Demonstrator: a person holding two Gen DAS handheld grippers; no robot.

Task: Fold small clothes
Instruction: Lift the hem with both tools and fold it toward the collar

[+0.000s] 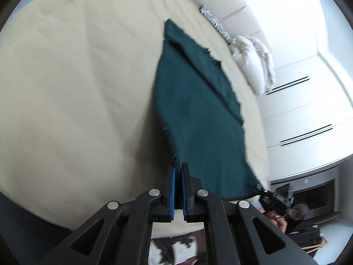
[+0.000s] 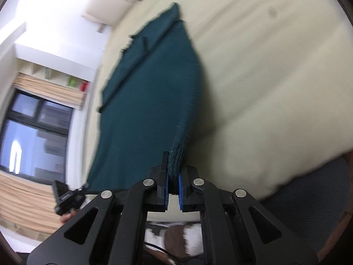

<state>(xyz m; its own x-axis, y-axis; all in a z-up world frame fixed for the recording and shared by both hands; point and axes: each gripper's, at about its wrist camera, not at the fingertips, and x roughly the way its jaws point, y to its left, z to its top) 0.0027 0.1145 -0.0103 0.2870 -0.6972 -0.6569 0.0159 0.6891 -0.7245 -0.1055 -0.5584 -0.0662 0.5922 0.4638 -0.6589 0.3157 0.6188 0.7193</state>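
From the left wrist, my left gripper is clamped on a near corner of the teal cloth, with only a thin edge of fabric caught between the blue pads. That worries me: so little cloth is in the bite that a tug could slip it free, and the cloth would sag back onto the bed. The cloth runs away from the gripper and up to the right, taut, dark teal, with a folded flap along its far right side and a frayed edge there. The other gripper holds the opposite near corner, low to the right.

From the right wrist, my right gripper is closed on a thicker bunch of the same cloth. Uneven bites could pull the fold crooked if my two hands drift apart. Here the cloth spreads ahead and to the left of the gripper, lifted off the bed near me, its far end resting on it.
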